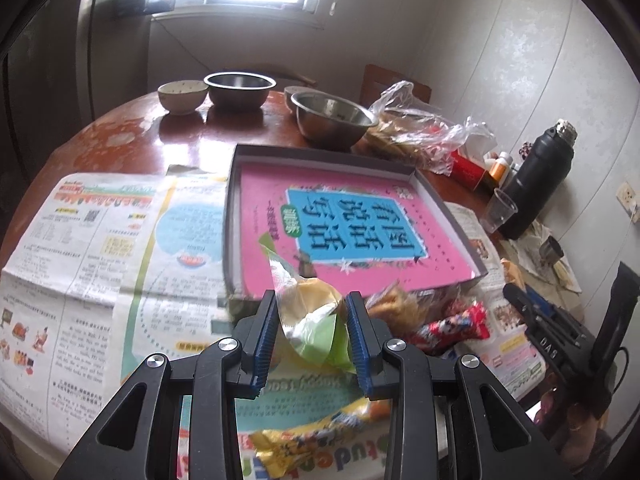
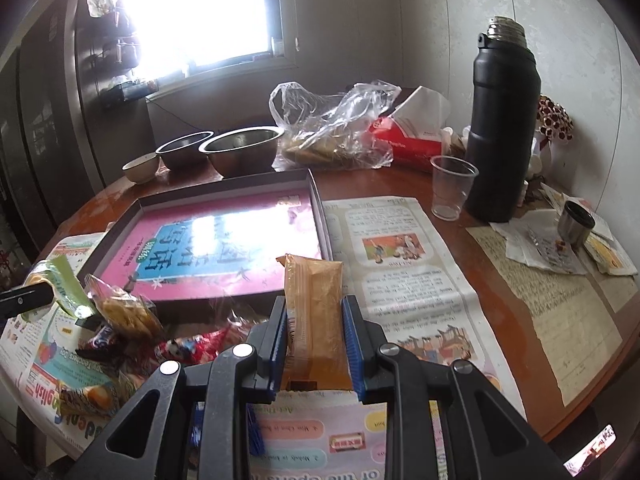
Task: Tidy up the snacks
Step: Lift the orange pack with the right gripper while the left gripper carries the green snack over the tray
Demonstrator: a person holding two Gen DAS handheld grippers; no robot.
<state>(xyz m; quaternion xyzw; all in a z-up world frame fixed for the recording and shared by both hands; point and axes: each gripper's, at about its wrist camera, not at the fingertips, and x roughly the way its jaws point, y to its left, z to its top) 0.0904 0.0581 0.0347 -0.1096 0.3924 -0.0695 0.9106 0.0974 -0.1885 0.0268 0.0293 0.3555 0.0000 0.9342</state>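
window (image 2: 200, 12): blazing white, far ahead of the gripper | walls (image 1: 500, 60): pale panelled, ahead and right | surface (image 1: 192, 132): round, glossy reddish wood | chair (image 1: 394, 84): wooden, behind far edge | socket (image 1: 627, 196): right wall

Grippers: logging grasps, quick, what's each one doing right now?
Left gripper: shut on green-and-yellow snack packet.
Right gripper: shut on orange snack packet.

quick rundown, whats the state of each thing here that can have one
left gripper: shut on green and yellow snack packet
right gripper: shut on orange snack packet
shallow box: open, pink book lying flat inside, no snacks in it
black flask: upright, lid off
plastic cup: upright, looks empty
near steel bowl: upright, looks empty
plastic bag: crumpled, mouth open
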